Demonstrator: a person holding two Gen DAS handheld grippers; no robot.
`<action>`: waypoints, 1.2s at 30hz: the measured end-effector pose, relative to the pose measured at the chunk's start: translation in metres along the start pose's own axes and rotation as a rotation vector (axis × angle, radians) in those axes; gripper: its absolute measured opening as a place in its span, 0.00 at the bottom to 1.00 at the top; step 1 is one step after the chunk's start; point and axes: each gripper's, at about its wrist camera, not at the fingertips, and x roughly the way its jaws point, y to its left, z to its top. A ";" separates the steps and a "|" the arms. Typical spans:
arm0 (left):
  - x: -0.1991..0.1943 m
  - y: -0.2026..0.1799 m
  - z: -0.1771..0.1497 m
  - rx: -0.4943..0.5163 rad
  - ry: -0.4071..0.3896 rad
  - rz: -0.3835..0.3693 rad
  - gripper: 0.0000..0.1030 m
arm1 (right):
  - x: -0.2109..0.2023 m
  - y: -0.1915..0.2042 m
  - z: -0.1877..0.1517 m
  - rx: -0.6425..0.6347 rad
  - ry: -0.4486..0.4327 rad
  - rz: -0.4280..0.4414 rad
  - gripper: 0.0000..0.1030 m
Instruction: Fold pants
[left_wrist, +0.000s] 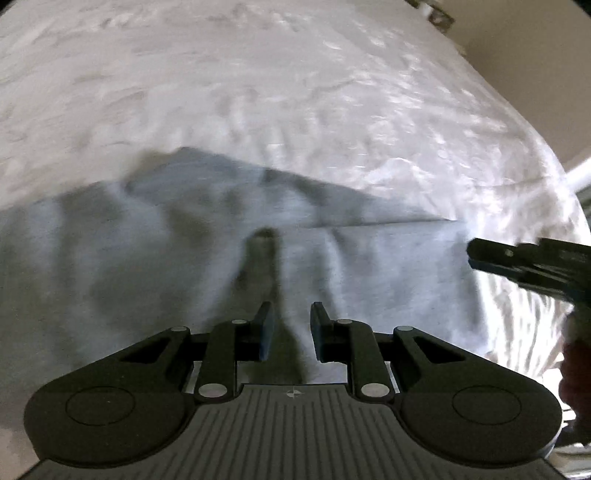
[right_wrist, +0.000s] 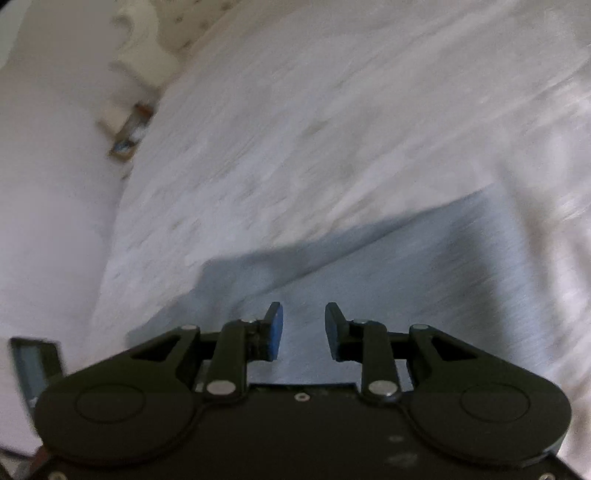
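Observation:
Light grey pants (left_wrist: 207, 236) lie spread and rumpled on a white bed sheet (left_wrist: 258, 92). In the left wrist view, my left gripper (left_wrist: 291, 325) is open and empty above the pants, with a raised fold of cloth (left_wrist: 264, 254) just ahead of it. My right gripper (left_wrist: 476, 256) enters that view from the right, over the pants' right edge; its jaw gap is not clear there. In the right wrist view, my right gripper (right_wrist: 304, 325) is open and empty over the pants (right_wrist: 406, 280). Both views are motion-blurred.
The white sheet (right_wrist: 295, 129) covers the bed around the pants. A tan wall or floor (left_wrist: 535, 66) shows past the bed's far right edge. White pillows or bedding (right_wrist: 44, 184) and a small brown object (right_wrist: 127, 140) lie at the left of the right wrist view.

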 end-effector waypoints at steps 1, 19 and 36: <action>-0.002 -0.002 -0.005 0.009 0.010 -0.003 0.20 | -0.002 -0.009 0.006 -0.005 -0.011 -0.044 0.24; 0.084 -0.045 0.015 -0.031 0.274 0.171 0.20 | 0.052 -0.073 0.026 -0.149 0.194 -0.298 0.22; 0.059 -0.063 -0.023 -0.032 0.260 0.239 0.26 | 0.034 -0.075 0.029 -0.133 0.171 -0.260 0.24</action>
